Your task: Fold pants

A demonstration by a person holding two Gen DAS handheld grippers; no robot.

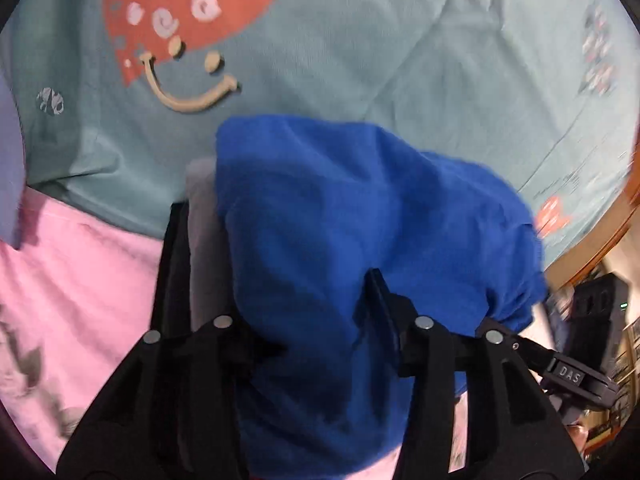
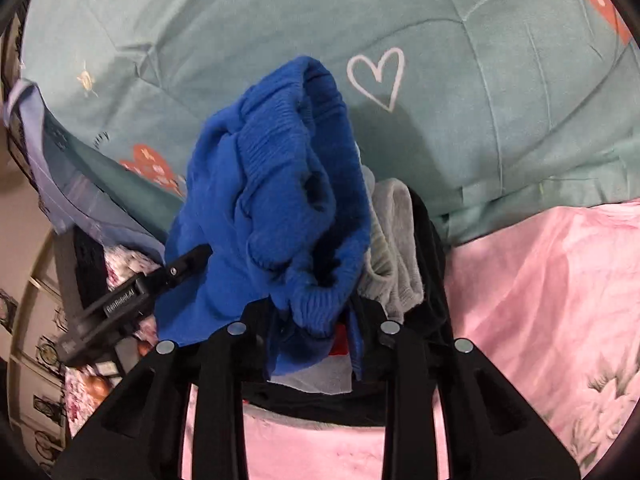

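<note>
The blue knit pants (image 1: 360, 216) hang bunched in the air over the bed, held between both grippers. My left gripper (image 1: 304, 280) is buried in the cloth; only one black finger (image 1: 378, 292) shows and the fabric is pinched there. In the right wrist view the ribbed blue pants (image 2: 276, 184) are gathered into my right gripper (image 2: 316, 316), whose fingertips are hidden by the folds. The left gripper (image 2: 132, 300) enters that view from the left with its tip in the blue cloth. The right gripper's body (image 1: 572, 376) shows at the lower right of the left wrist view.
A teal bedspread (image 2: 460, 120) with heart and smiley prints covers the bed, and a pink blanket (image 2: 540, 280) lies nearer. A grey garment (image 2: 394, 248) and a black one (image 2: 432, 264) sit beside the pants. Lavender cloth (image 2: 48, 168) lies at the left; the wooden bed edge (image 1: 600, 248) is at the right.
</note>
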